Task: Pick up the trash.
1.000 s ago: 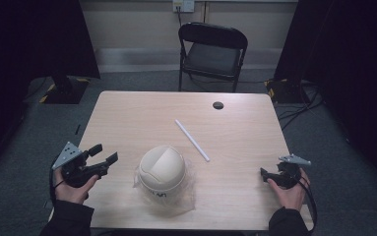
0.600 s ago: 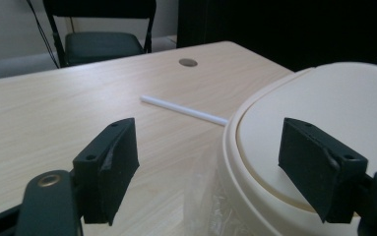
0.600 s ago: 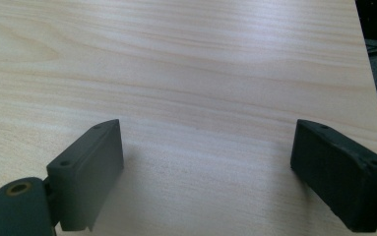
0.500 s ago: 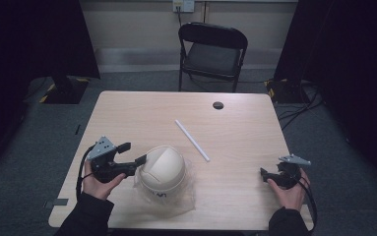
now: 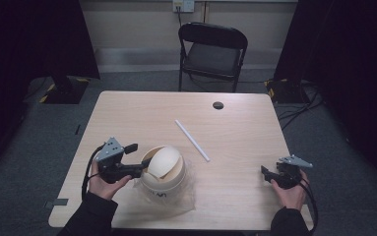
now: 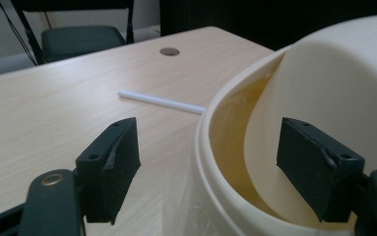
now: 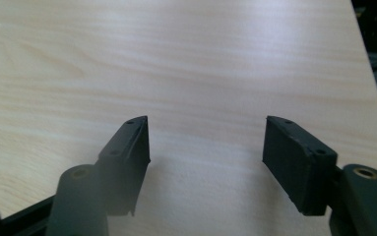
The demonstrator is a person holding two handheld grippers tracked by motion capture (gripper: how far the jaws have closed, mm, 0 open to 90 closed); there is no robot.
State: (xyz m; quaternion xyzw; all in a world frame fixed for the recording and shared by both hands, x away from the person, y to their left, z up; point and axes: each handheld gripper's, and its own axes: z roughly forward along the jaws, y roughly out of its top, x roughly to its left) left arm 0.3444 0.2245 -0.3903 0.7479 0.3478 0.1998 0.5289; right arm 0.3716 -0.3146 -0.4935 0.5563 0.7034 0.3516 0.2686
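The cup (image 5: 164, 169) is standing upright on the worktop (image 5: 141, 115), its mouth pointing up, on a sheet of clear plastic (image 5: 183, 196) near the front edge. A cream domed lid (image 5: 169, 160) is sitting tilted in the mouth, leaning away from the left side, so a gap is opening there; in the left tool view a yellowish inner wall (image 6: 230, 128) is showing through that gap.

The left tool (image 5: 144, 166) is lying nearly level just left of the cup, pointing at it from the side. Its jaws are standing open and straddling the cup's rim (image 6: 203, 147): one jaw is hanging outside the cup over the worktop, the other is reaching inside the gap beside the lid. The pads are not pressing on the rim. The left hand (image 5: 102, 179) is wrapping the tool's body from below, with the forearm coming in from the front edge.

A white straw (image 5: 192, 139) is lying flat behind and to the right of the cup, its long axis running diagonally away from the cup's far side. A dark round hole (image 5: 218, 105) is sitting farther back beyond the straw.

Well to the right of the cup, the right tool (image 5: 265, 170) is resting low over bare worktop, pointing towards the cup. Its jaws have just been closing partway and are standing apart with nothing between them. The right hand (image 5: 289, 189) is holding it near the front corner.

A black folding chair (image 5: 213, 51) is standing behind the worktop.
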